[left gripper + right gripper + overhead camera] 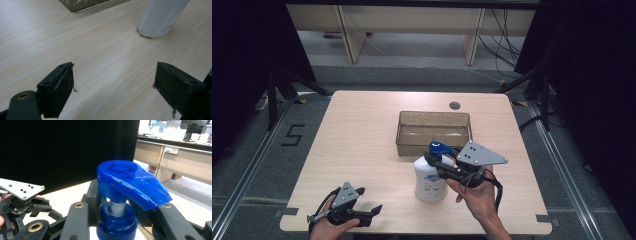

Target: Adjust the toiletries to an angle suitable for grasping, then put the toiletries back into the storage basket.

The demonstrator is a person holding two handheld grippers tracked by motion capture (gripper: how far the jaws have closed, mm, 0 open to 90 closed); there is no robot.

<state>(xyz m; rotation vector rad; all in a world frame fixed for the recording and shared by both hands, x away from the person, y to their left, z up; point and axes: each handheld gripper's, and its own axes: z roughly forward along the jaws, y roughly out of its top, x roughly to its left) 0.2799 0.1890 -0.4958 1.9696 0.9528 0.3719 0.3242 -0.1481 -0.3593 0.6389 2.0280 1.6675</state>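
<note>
Upright near the surface's (362,135) front edge, just before the tray (434,131), the bottle (430,178) has its neck clamped by the right claw (117,217); the left claw (113,86) gapes empty, well apart.

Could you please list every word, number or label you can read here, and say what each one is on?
"5": black mark on the grey floor left of the table.
Blue print on the white pump bottle: too small and blurred to read; in the left gripper view its lettering is cut off.
</note>
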